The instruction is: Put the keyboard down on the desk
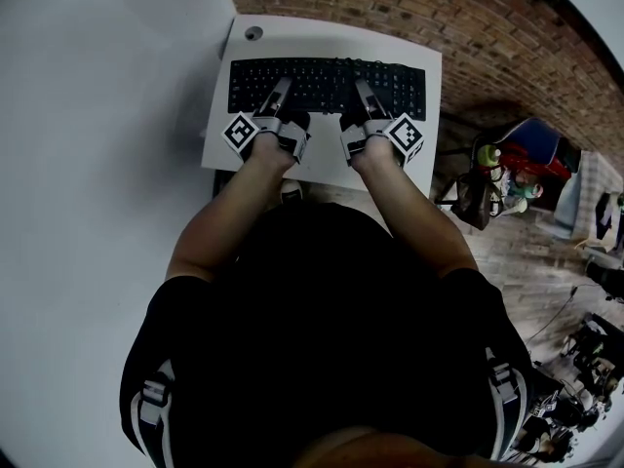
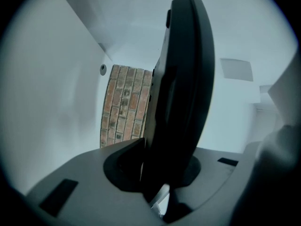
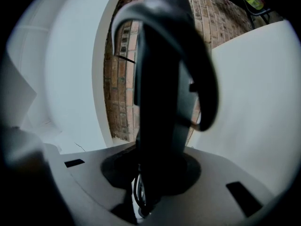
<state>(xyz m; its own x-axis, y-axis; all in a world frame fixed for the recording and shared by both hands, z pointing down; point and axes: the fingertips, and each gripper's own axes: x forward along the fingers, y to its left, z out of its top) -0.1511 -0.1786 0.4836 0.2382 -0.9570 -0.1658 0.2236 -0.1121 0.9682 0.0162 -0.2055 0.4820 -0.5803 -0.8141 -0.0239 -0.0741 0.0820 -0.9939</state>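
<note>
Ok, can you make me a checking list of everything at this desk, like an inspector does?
Surface: white desk, with a round hole near its far left corner.
Job's things: black keyboard over the desk, keys up; whether it touches down cannot be told.
Clutter: nothing seen on the desk.
Grippers: left gripper and right gripper each have jaws shut on the keyboard.
Cables: a thin dark line beside the keyboard, maybe its cord.
Surroundings: brick wall behind, white wall at left, colourful things at right.
</note>
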